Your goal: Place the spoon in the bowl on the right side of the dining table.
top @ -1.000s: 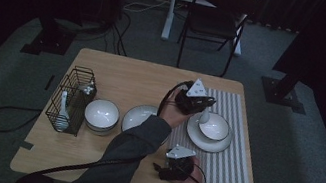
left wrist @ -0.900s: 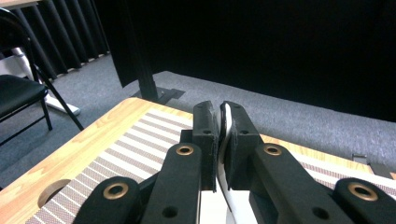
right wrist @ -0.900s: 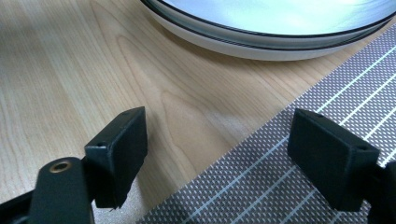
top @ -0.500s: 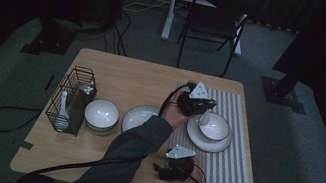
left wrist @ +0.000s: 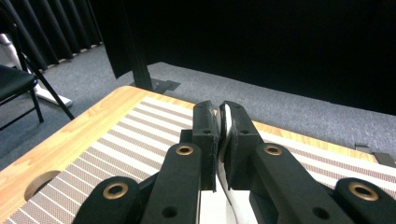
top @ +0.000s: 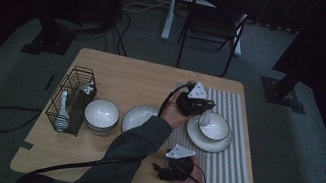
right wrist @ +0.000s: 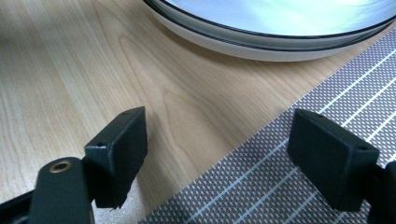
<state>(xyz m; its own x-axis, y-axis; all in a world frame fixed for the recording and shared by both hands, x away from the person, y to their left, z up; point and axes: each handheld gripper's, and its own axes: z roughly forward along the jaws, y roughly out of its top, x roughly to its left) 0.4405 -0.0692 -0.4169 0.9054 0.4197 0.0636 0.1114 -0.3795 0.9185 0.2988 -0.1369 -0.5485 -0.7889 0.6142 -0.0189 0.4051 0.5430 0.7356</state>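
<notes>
A white spoon (left wrist: 226, 140) is pinched between the jaws of the left gripper (top: 201, 109), above the bowl on the striped placemat.

The spoon's thin white edge is seen in the left gripper view, clamped upright between the two black pads, with its lower part running down out of sight beneath them. In the high view the left gripper is held just left of a white bowl (top: 215, 126) that sits on a white plate (top: 208, 141), both on the striped placemat (top: 233, 155); a white piece of the spoon is seen at the bowl's near-left rim, touching or just above it. The right gripper (top: 177, 167) is rested at the placemat's near-left edge, its jaws spread wide with nothing between them. Left of the placemat, on the wooden table (top: 128, 73), lie a shallow white dish (top: 139, 116), a deeper white bowl (top: 101, 115) and a black wire rack (top: 71, 98).
</notes>
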